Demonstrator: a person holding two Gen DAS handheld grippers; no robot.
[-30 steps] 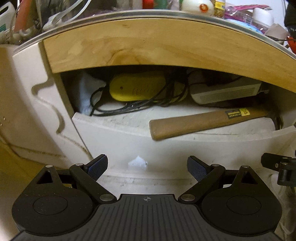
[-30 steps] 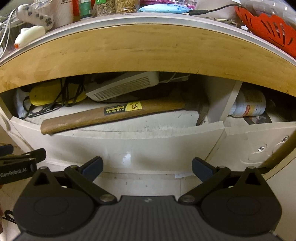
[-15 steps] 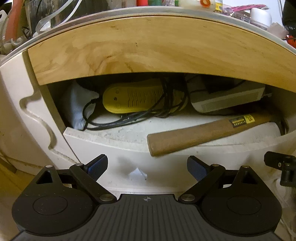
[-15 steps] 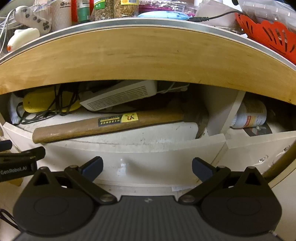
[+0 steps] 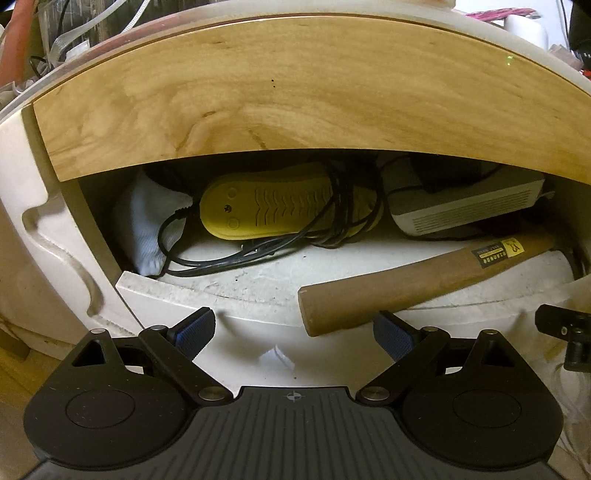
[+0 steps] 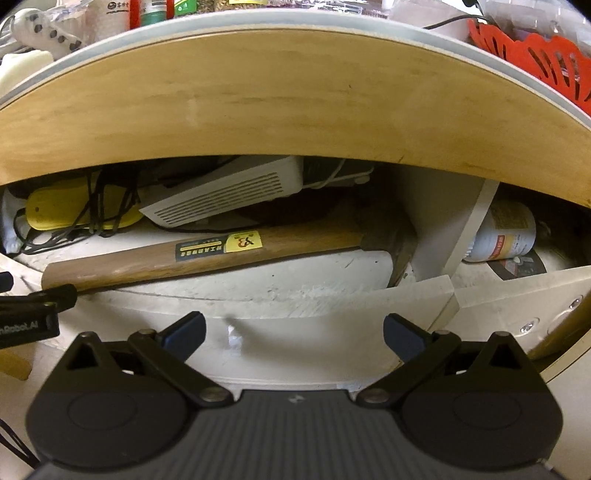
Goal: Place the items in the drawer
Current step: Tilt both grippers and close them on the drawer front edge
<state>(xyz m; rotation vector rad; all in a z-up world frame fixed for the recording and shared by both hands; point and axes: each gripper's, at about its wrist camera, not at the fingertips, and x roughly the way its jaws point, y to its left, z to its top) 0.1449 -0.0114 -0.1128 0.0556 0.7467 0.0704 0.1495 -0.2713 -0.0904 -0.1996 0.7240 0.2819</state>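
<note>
A white drawer [image 5: 243, 317] stands partly open under a wooden desk edge [image 5: 295, 96]. Inside lie a wooden-handled hammer [image 5: 424, 284], a yellow flat device [image 5: 280, 203] wrapped in black cable [image 5: 229, 258], a white vented box [image 5: 469, 214] and a white cloth [image 5: 144, 229]. My left gripper [image 5: 294, 336] is open and empty, close to the drawer front. My right gripper [image 6: 294, 334] is open and empty, close to the same drawer front [image 6: 295, 343]. The right wrist view also shows the hammer [image 6: 207, 254], the white box [image 6: 225, 192] and the yellow device [image 6: 70, 210].
A divider [image 6: 443, 229] separates a right compartment holding a white labelled bottle [image 6: 502, 232]. On the desk top stand a red basket [image 6: 535, 62], a power strip [image 6: 44, 33] and bottles. A white carved side panel [image 5: 44, 236] is at the left.
Both grippers have moved closer to the drawer and slightly lower, so the wooden desk edge fills more of each view. The drawer contents have not moved. Both stay open.
</note>
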